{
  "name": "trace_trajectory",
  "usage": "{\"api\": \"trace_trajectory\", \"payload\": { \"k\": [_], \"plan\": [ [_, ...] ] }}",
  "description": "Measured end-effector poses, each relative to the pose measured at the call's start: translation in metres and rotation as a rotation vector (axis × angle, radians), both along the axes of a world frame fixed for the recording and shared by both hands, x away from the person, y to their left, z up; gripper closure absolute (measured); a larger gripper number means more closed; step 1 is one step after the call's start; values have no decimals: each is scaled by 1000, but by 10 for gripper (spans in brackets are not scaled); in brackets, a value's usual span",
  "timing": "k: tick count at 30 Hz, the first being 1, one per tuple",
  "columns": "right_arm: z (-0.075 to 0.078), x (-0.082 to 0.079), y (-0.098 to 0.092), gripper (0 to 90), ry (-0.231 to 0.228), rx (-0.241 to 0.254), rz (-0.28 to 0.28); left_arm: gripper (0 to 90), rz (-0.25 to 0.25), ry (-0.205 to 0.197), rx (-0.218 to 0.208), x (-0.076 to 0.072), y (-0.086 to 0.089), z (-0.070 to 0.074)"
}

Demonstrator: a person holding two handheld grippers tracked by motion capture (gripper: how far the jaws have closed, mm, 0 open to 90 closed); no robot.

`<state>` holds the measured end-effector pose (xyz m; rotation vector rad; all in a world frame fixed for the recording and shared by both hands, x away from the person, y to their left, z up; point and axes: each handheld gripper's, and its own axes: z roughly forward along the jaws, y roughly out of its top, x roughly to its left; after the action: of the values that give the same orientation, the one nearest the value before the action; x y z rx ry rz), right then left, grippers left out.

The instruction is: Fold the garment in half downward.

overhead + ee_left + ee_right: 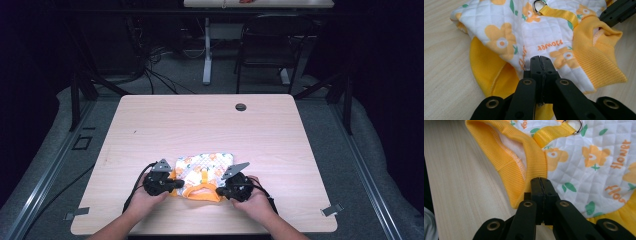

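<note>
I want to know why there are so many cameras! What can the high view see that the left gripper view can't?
The high view alone takes in the whole wooden table with its round hole, both hands, a chair behind, and the floor cables.

The left gripper view alone reads the small things: the word "flower" printed on the little garment, its quilted stitching, and the metal ring on a yellow strap.

Both show the flowery garment, its orange trim, the table and the two grippers, left gripper and right gripper, at its edges.
</note>
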<state>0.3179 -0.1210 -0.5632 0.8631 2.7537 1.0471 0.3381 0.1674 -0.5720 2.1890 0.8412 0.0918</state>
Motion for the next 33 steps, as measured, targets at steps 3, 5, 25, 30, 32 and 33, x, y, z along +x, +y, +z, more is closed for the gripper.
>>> {"api": "trace_trajectory", "payload": {
  "k": [3, 5, 25, 30, 32, 33],
  "plan": [
    [0, 4, 0, 900, 2, -2, -1, 900, 13, -4, -7, 4, 1, -1],
    [1, 6, 1, 900, 3, -7, -6, 900, 16, -4, -5, 5, 1, -1],
    [1, 34, 7, 900, -2, -2, -72, 900, 112, -9, -35, 36, 2, -3],
    [0, 42, 7, 900, 2, 8, -85, 900, 118, -16, -14, 43, 1, -2],
    [0, 46, 7, 900, -6, 0, -93, 900, 133, -16, -13, 47, -1, -2],
    [0, 48, 8, 900, -4, 1, -97, 900, 136, -18, -12, 49, -1, -2]
  ]
}}
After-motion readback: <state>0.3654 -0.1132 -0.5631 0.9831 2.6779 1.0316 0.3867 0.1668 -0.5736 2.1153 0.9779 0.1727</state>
